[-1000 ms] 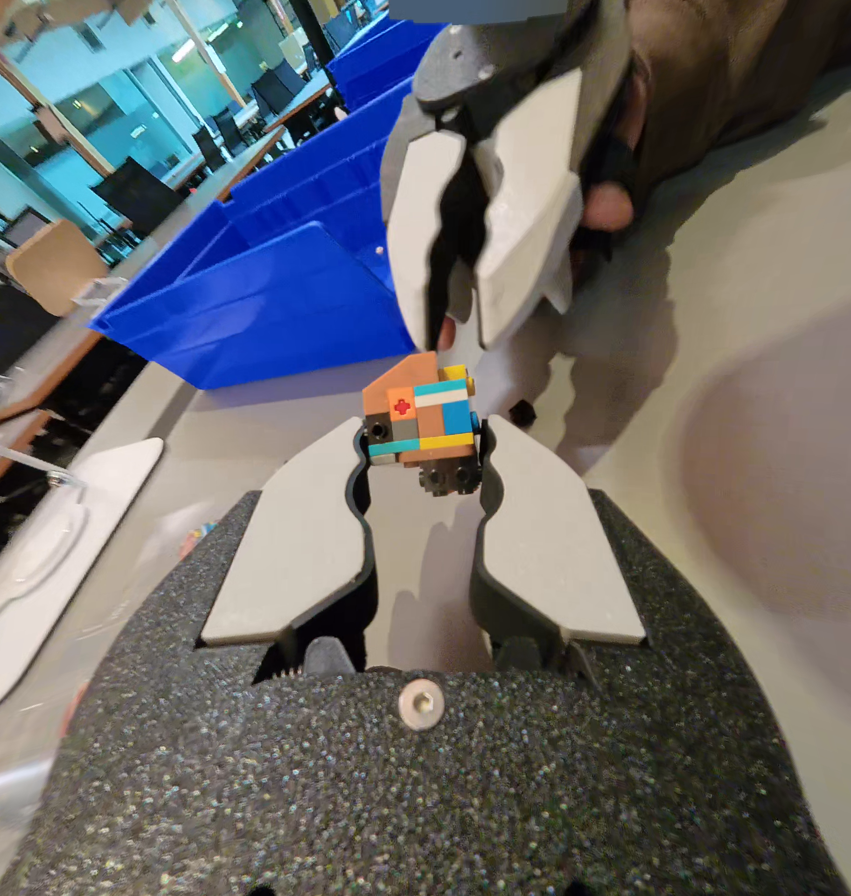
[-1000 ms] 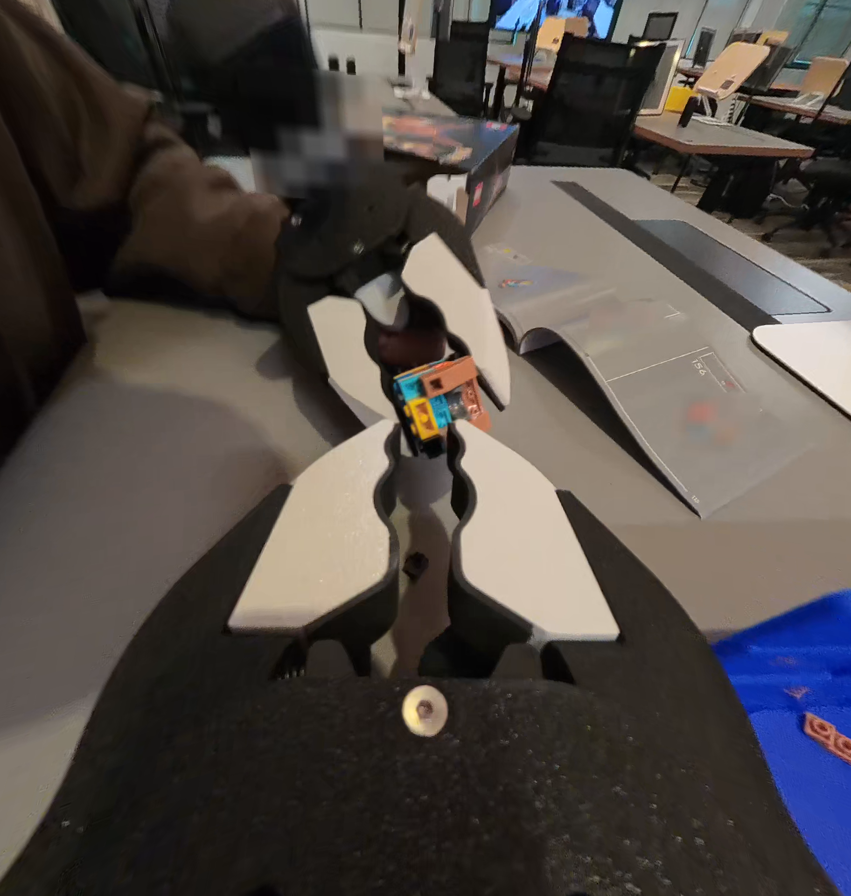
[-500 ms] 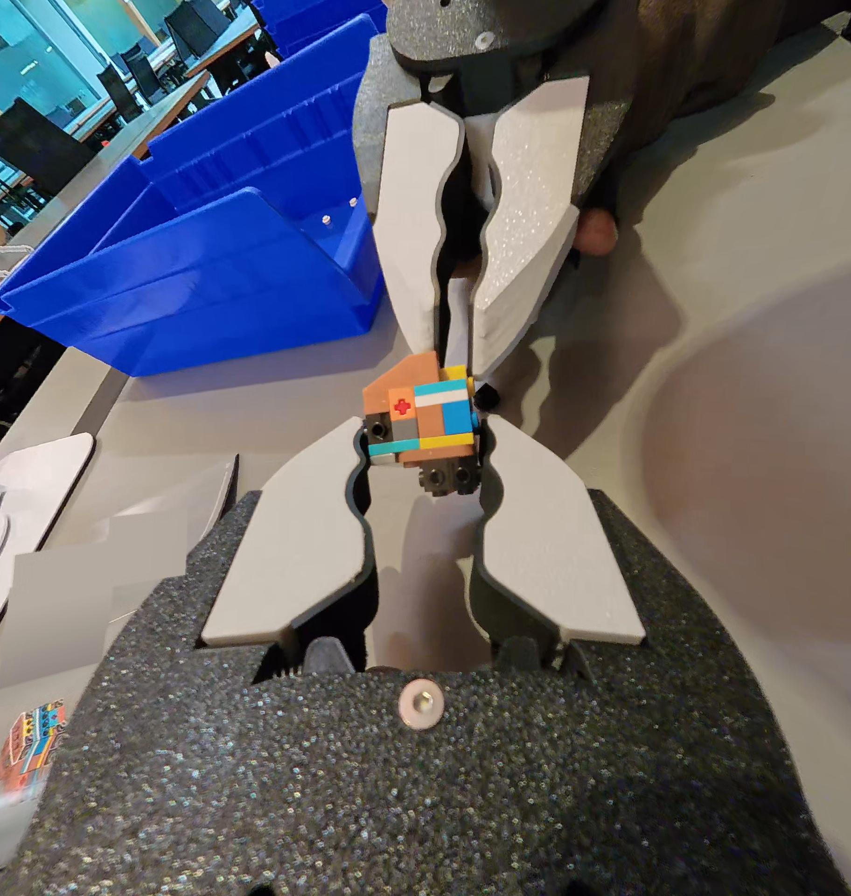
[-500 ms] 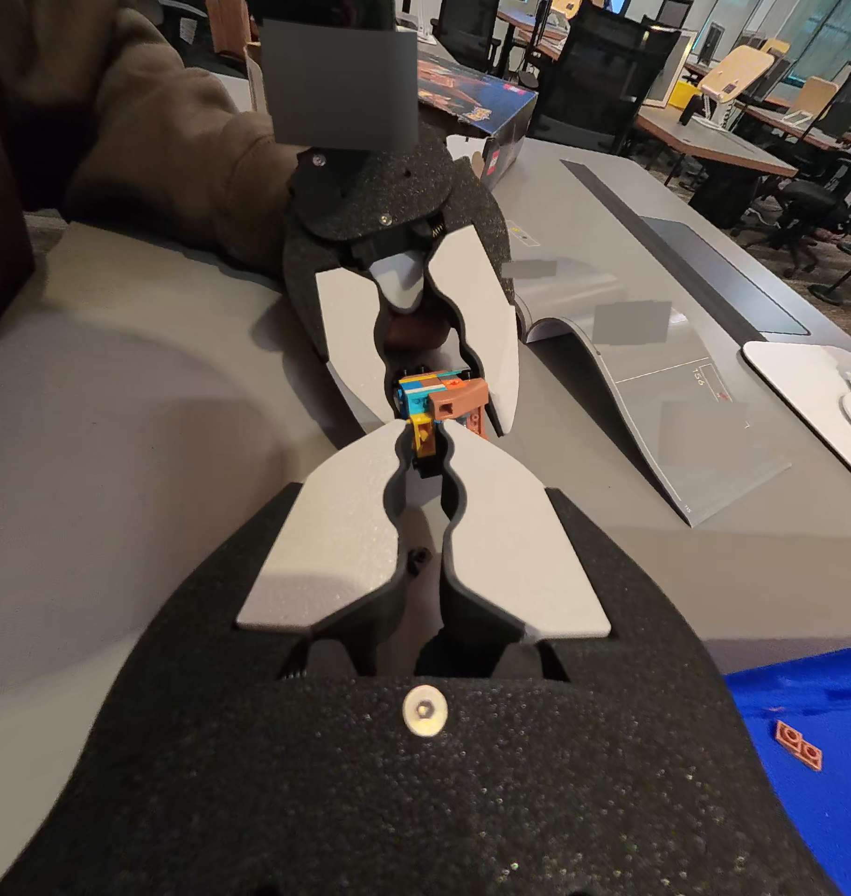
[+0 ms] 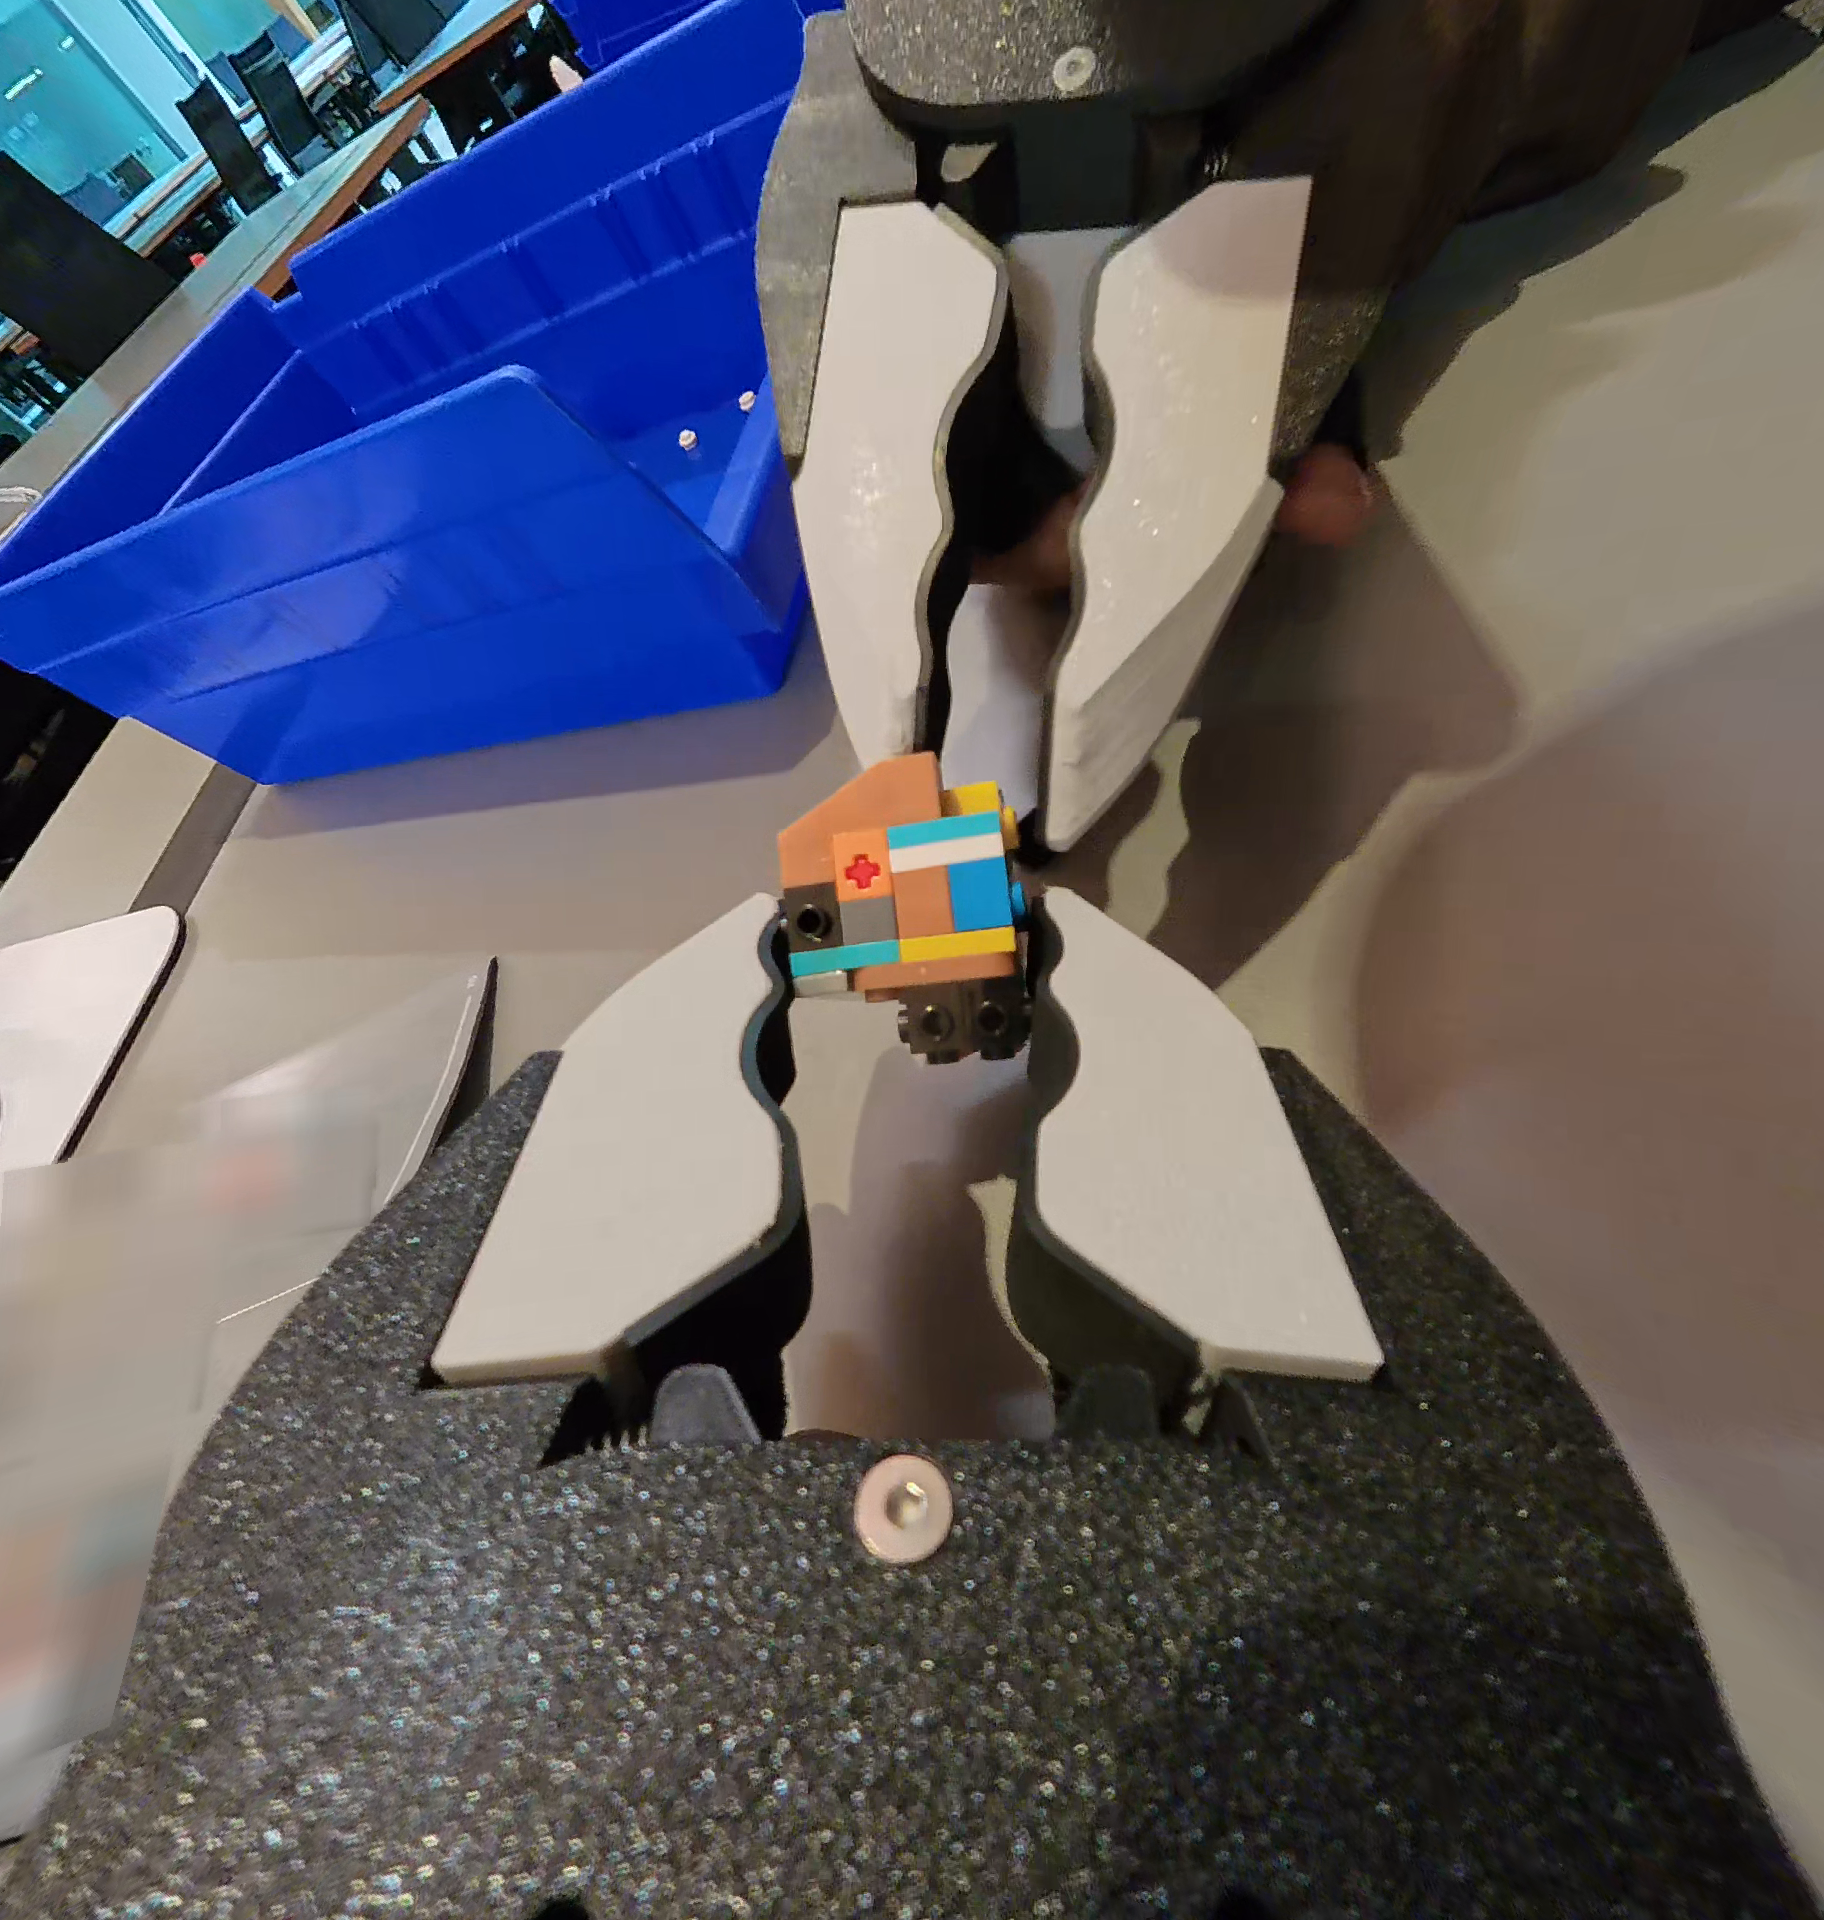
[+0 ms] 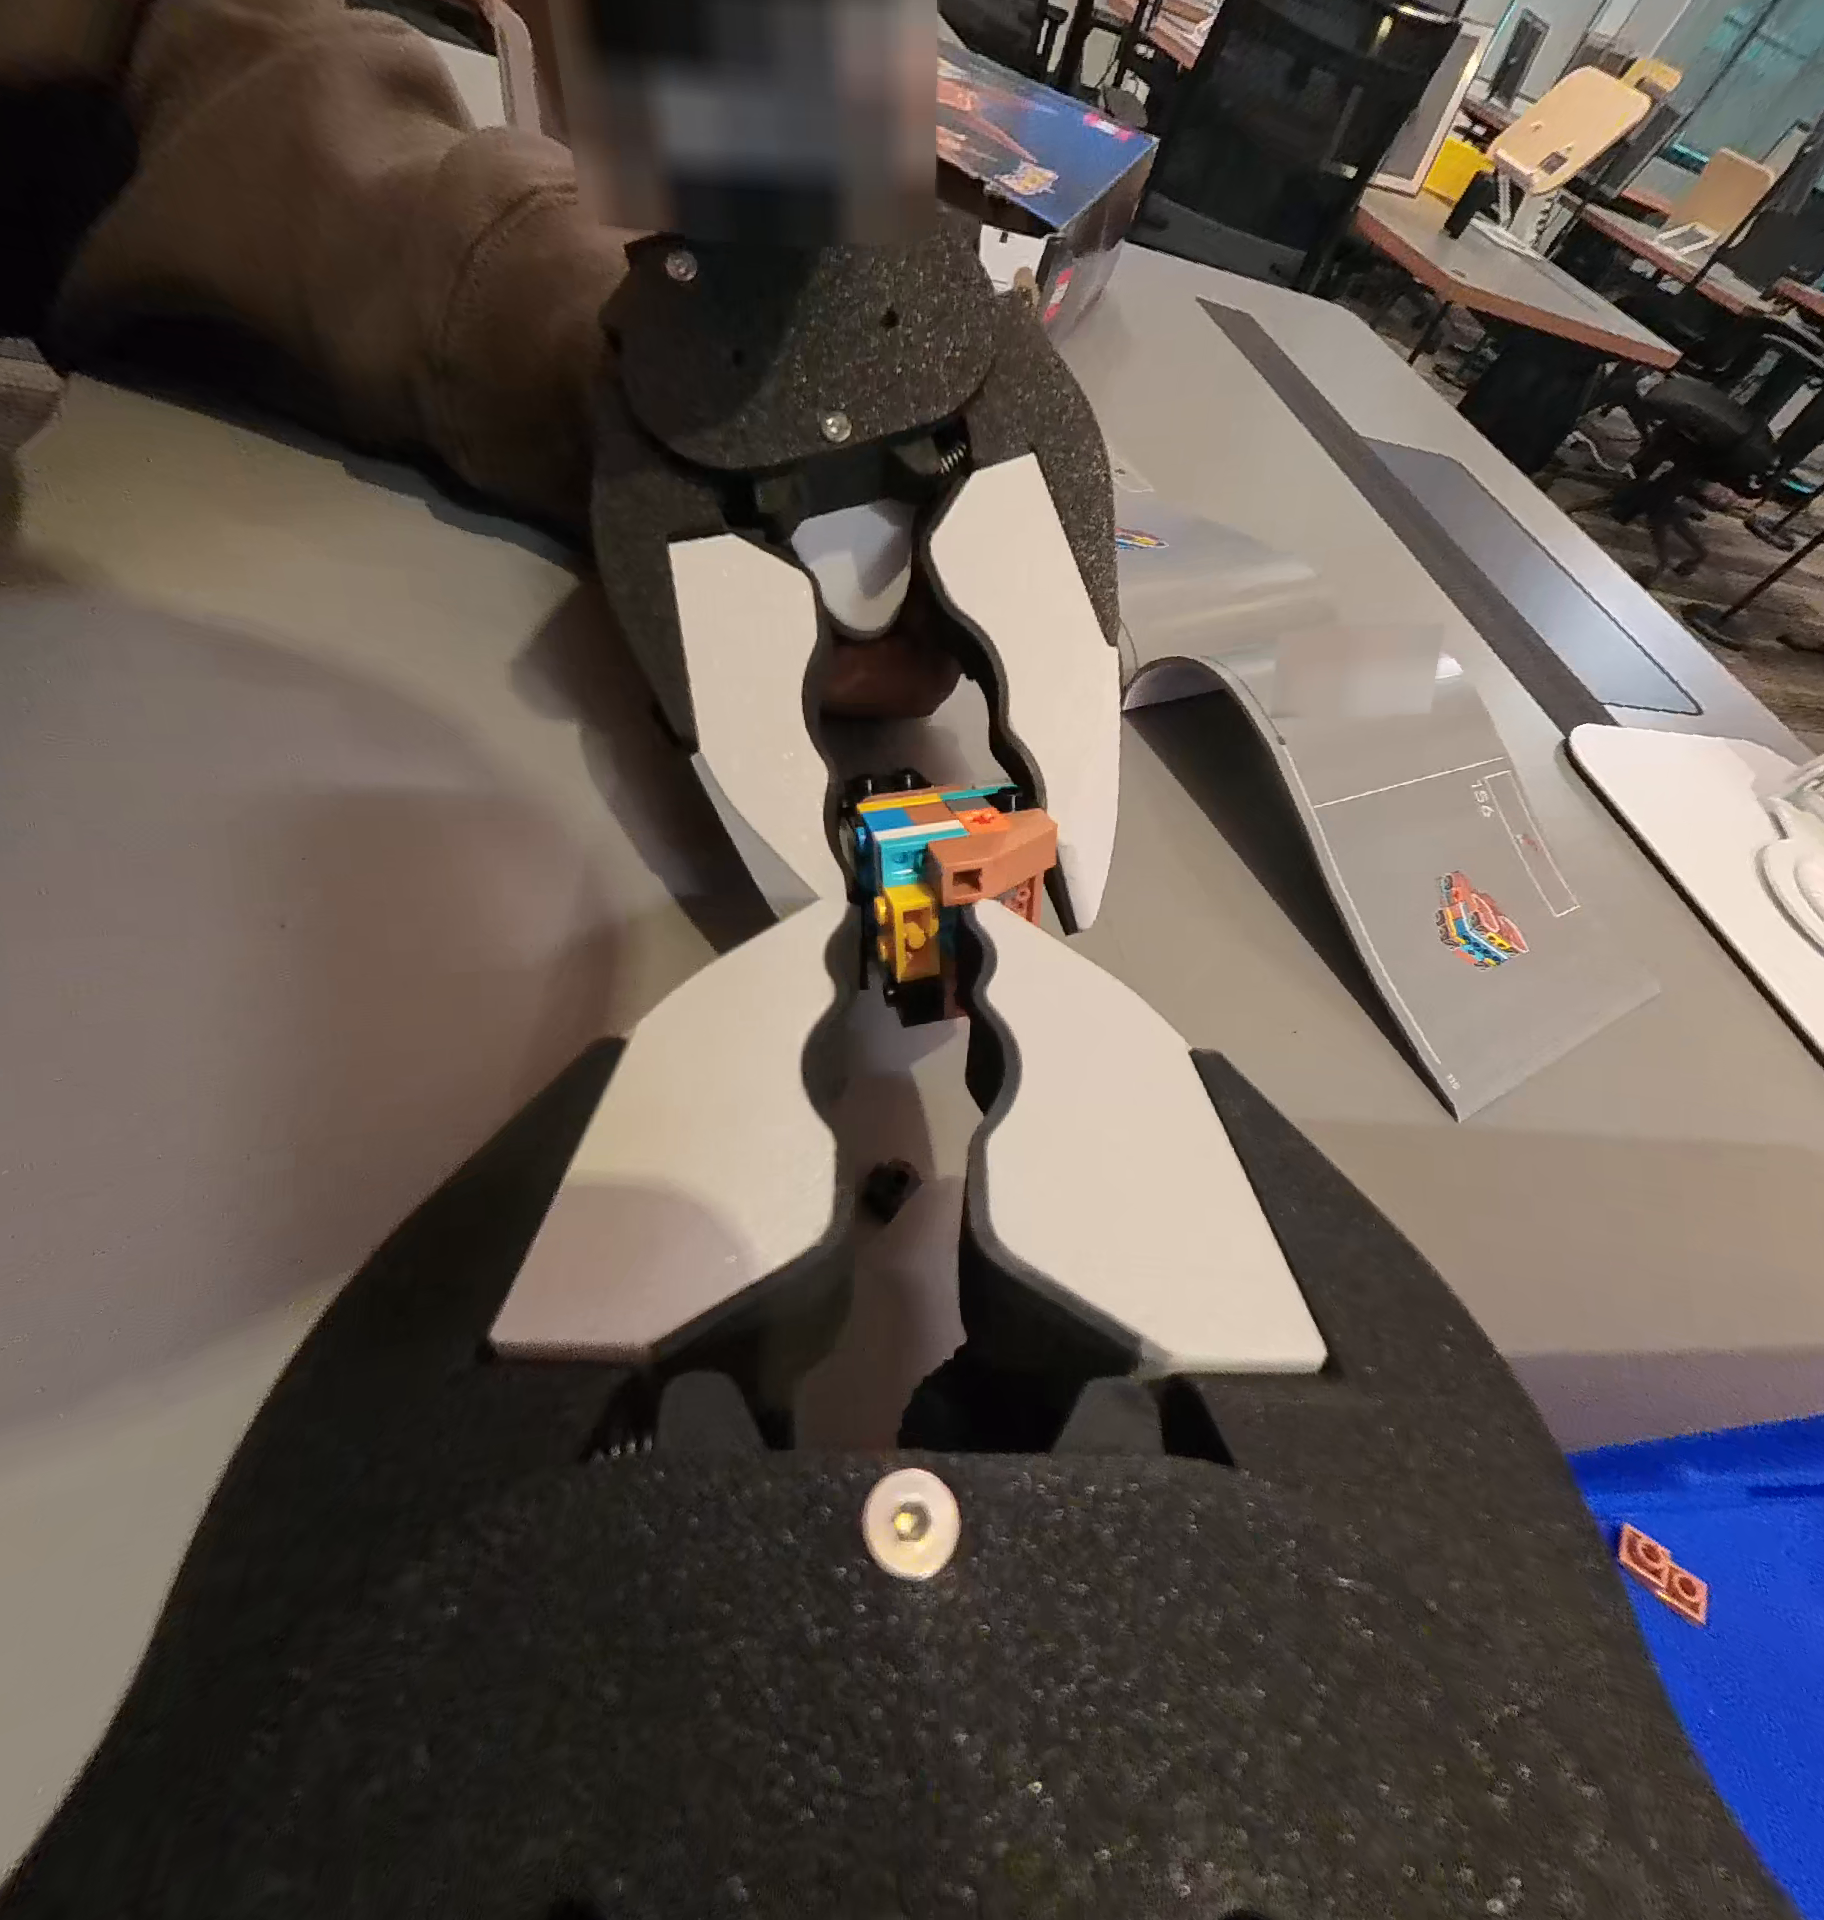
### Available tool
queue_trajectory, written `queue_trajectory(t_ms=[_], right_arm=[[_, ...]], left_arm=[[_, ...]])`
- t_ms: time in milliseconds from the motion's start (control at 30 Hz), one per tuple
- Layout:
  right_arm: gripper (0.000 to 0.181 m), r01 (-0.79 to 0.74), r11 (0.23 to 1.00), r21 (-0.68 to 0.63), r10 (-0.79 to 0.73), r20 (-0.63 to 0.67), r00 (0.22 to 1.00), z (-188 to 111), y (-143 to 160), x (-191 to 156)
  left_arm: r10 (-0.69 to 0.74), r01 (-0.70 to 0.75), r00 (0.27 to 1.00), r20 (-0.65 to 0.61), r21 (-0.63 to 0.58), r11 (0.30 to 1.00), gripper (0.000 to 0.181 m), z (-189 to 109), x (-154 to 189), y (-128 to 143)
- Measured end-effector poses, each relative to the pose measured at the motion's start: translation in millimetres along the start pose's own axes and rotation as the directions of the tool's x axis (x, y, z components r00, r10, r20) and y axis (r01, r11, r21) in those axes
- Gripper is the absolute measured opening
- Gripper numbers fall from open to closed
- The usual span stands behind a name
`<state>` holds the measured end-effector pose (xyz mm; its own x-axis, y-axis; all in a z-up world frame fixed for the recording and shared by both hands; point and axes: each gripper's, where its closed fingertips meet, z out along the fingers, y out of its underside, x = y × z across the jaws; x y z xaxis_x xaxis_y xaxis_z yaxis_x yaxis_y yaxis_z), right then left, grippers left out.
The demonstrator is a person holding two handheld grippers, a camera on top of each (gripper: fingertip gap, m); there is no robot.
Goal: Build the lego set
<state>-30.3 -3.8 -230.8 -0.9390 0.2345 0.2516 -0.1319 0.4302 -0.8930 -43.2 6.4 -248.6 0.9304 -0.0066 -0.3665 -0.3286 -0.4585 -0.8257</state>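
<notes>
A small lego model (image 5: 903,904) of brown, teal, yellow, blue and black bricks is held above the grey table. My left gripper (image 5: 903,935) is shut on its lower sides. In the right wrist view the model (image 6: 949,873) sits between both grippers, and the left gripper (image 6: 944,831) reaches in from the top. My right gripper (image 6: 913,935) meets it head-on, its tips closed around the yellow and black end. In the left wrist view the right gripper (image 5: 975,779) comes down from above. A tiny black piece (image 6: 887,1190) lies on the table under my right fingers.
Blue bins (image 5: 420,582) stand at the back left. An open instruction booklet (image 6: 1459,883) and a white tray (image 6: 1718,831) lie to the right. A blue bin (image 6: 1770,1714) holds brown plates (image 6: 1661,1590). A lego box (image 6: 1043,177) and a person's brown sleeve (image 6: 316,260) are behind. Left and right tips are no more than a few centimetres apart. The tiny black piece (image 6: 887,1190) is about 4 cm from my left fingertips.
My right gripper has come in toward the model and straightened; its tips now sit around the yellow end. My left gripper keeps the same hold on the model.
</notes>
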Motion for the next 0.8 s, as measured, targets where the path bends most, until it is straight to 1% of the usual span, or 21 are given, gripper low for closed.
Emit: queue_trajectory(t_ms=[200, 500, 633, 800], right_arm=[[0.011, -0.015, 1.000, -0.001, 0.015, -0.012, 1.000, 0.0, 0.1, 2.5], [0.010, -0.039, 0.999, -0.019, 0.038, -0.036, 0.999, 1.1, 1.9, 5.0], [0.010, -0.103, 0.995, 0.001, 0.103, -0.016, 0.995, 0.3, -1.0, 6.5], [0.010, -0.112, 0.994, 0.003, 0.112, -0.008, 0.994, -0.1, -1.4, 6.2]], left_arm=[[-0.012, 0.012, 1.000, 0.013, -0.005, 1.000, 0.043, 0.3, -2.2, 0.6], [-0.015, 0.016, 0.999, 0.033, -0.019, 1.000, 0.042, 0.8, -4.4, 2.7], [-0.030, 0.030, 0.999, 0.037, -0.001, 1.000, 0.042, -0.7, -6.3, 0.8], [-0.036, 0.035, 0.999, 0.030, 0.002, 0.999, 0.042, -0.9, -6.1, 0.6]])
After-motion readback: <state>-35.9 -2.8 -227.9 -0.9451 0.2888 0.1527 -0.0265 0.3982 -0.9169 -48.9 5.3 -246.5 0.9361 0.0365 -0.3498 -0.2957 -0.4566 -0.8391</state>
